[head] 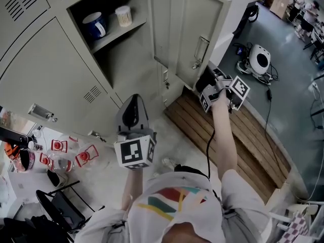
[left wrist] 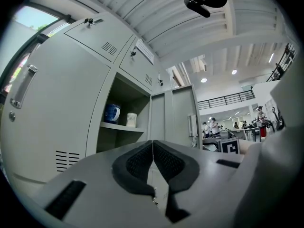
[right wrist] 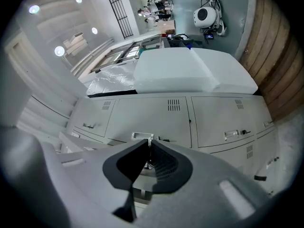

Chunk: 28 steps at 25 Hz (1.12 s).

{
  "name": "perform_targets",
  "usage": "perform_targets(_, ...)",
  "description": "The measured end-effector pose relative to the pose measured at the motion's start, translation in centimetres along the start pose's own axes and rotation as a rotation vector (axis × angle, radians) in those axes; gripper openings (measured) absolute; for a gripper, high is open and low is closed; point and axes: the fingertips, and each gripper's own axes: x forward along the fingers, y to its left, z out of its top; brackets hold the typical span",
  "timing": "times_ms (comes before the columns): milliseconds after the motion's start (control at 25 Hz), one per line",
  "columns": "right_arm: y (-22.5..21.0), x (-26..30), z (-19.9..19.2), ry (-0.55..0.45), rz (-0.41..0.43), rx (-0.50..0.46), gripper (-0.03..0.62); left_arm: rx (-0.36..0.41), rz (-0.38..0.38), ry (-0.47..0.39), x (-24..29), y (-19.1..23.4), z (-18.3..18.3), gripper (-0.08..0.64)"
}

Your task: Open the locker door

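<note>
The grey locker door [head: 202, 19] stands swung open, and its vertical handle [head: 201, 48] faces me. On the shelf inside sit a blue mug [head: 94, 24] and a white cup [head: 123, 15]. My right gripper [head: 205, 82] is at the door's lower handle end. In the right gripper view its jaws [right wrist: 148, 142] are nearly together, with a small metal part of the handle between the pads. My left gripper [head: 132, 108] hangs in front of the lockers, apart from the door. It is shut [left wrist: 152, 142] and empty, pointing at the open compartment [left wrist: 123, 122].
Closed locker doors [head: 45, 80] fill the left. A wooden platform [head: 243, 130] lies below the open door, with a white round machine [head: 260, 59] and cables on the floor beyond it. Red-labelled bottles [head: 61, 153] and a black chair [head: 61, 206] stand at lower left.
</note>
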Motion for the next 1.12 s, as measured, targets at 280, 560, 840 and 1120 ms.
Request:
perform_targets(280,0.2,0.0,0.1,0.002,0.008,-0.009,0.026,0.002,0.004,-0.001,0.0,0.0,0.0,0.015)
perform_targets(560,0.2,-0.2,-0.2,-0.022,-0.007,-0.032,0.029,0.010,-0.007,-0.007,-0.2,-0.1,0.3,0.016)
perform_targets(840,0.6,-1.1,0.6,-0.098,-0.013,-0.127,0.127,0.010,-0.009,-0.023,-0.7,0.3,0.8,0.017)
perform_targets(1120,4.0,-3.2,1.0,-0.145,-0.010,-0.341,0.137,0.017,-0.027,-0.027,-0.9,-0.2,1.3,0.017)
